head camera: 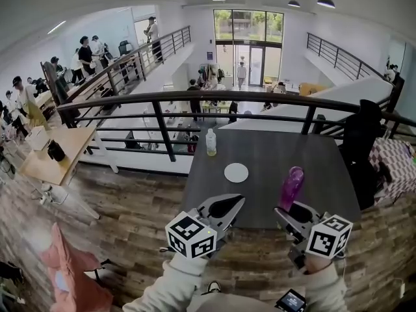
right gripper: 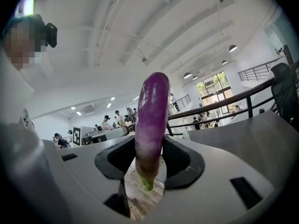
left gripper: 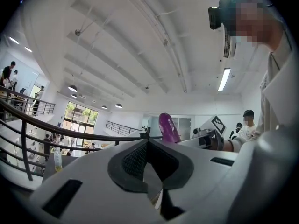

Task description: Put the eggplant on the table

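Room for moving lies mostly on the near half of the dark table (head camera: pixel 273 155). We see only a white plate (head camera: pixel 236 172) near its middle and a bottle (head camera: pixel 210 142) at the far edge, just before the railing (head camera: pixel 260 99). The table's far edge runs along that railing. Its right edge has a chair draped in dark cloth (head camera: pixel 361 148) close beside it, and its left edge opens onto wooden floor (head camera: pixel 130 220).

Both hands reach forward side by side, roughly level, with their tips at the table's near edge. The left tongs (head camera: pixel 237 202) sit toward the near left corner, pads together and nothing between them. The right tongs (head camera: pixel 292 210) are clamped on the eggplant (head camera: pixel 291 187), which stands upright, purple body up and green stem end hanging below the pads. In the right gripper view we see the eggplant (right gripper: pixel 152 125) pressed on both sides, with wooden floor showing under the stem. It rises over the table's near edge, well apart from the plate and the bottle.
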Demonstrator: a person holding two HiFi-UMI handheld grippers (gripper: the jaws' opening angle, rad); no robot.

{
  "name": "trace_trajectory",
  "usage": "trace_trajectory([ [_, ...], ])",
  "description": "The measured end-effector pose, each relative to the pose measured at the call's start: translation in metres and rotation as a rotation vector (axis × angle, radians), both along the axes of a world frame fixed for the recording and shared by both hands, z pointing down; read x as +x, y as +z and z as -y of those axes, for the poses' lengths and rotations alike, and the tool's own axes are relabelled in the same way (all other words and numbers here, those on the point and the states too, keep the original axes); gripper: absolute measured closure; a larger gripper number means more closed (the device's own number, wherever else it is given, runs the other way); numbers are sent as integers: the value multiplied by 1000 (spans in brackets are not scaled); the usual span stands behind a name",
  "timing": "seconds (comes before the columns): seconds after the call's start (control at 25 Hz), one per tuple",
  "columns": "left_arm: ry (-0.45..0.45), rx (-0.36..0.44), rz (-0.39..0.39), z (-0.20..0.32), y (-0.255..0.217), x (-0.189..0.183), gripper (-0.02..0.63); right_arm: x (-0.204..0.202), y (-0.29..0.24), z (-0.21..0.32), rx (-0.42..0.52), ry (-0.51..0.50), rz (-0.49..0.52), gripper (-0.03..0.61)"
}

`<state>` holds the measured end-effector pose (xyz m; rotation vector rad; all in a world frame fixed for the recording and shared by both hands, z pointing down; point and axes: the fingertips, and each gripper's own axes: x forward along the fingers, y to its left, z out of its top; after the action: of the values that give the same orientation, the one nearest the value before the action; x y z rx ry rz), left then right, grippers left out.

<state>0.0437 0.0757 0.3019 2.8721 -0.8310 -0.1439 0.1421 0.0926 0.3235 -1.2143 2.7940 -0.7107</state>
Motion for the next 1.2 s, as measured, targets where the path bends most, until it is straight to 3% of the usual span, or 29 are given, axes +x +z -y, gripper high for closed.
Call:
trace_trajectory([
  [0.64,35,-36,8,91,15,-65,612,-70,9,88,-33,9,-13,391],
  [0.88,50,-68,8,104,36,-67,612,-69,23,97,-57,29,-22,391],
  [1.2,40,-42,23,121,21,-57,612,-57,6,120,-33,11,-19,391],
])
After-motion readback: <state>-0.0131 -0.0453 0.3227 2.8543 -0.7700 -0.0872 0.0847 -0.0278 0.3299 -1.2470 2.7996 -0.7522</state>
